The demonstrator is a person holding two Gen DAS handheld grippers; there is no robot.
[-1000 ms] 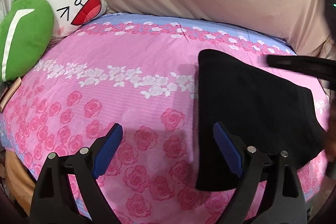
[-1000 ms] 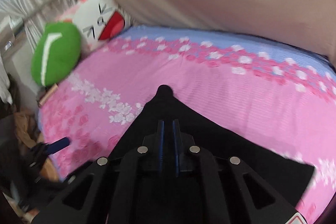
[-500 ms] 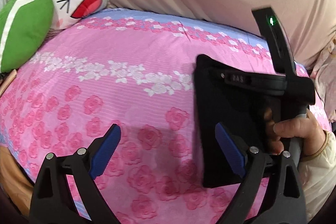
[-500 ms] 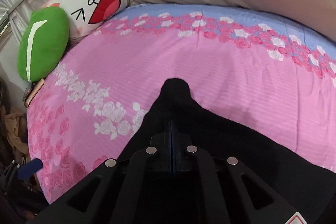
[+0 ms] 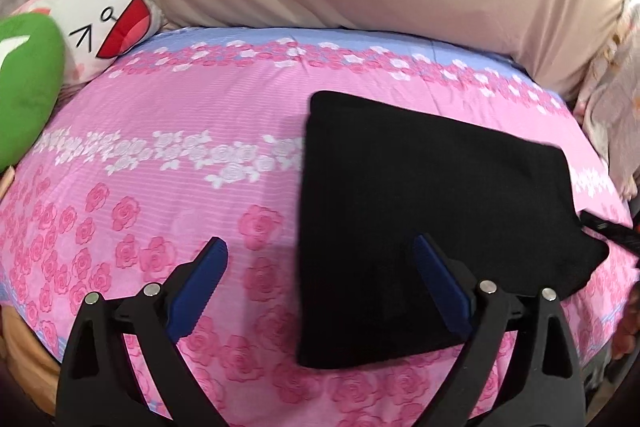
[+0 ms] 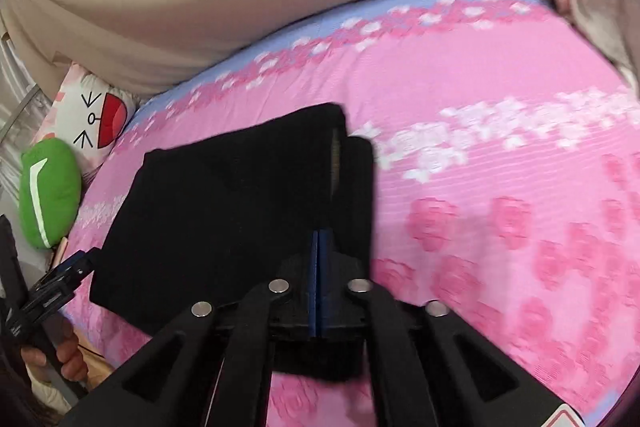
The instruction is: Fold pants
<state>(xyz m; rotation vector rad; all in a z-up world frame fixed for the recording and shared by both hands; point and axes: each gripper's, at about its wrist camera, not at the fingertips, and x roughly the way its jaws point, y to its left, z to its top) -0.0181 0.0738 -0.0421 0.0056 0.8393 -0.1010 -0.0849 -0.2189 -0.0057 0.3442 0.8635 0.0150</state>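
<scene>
Keep the left gripper (image 5: 318,243) as found: spread wide, holding nothing, poised over the left edge of the black pants (image 5: 420,187) without pinching it. Read the right gripper (image 6: 319,233) as barely parted, having just been opening, with a thin slit between the blue pads and no cloth seen in it; treat the hem as let go.

Find the pants already folded to a flat dark rectangle on the pink rose bedsheet (image 5: 180,115), lying toward the near edge of the bed and right of its middle, well apart from the green cushion (image 5: 24,87) at the far left corner. Judge the fold nearly finished, with only tidying or one last halving left.

To do this step well:
- Finish spreading the right pads before lifting away, so as not to drag the top layer back.
- Check the right-hand edge, where one layer seems to sit a little short of the one beneath and a pale seam shows in the right wrist view; square it up if another fold is wanted.
- For a further fold, pinch both near corners through all layers, lift low, and lay toward the far edge of the bed.
- Press flat afterwards rather than tugging; expect soft knit to slide and bunch on the smooth sheet.
</scene>
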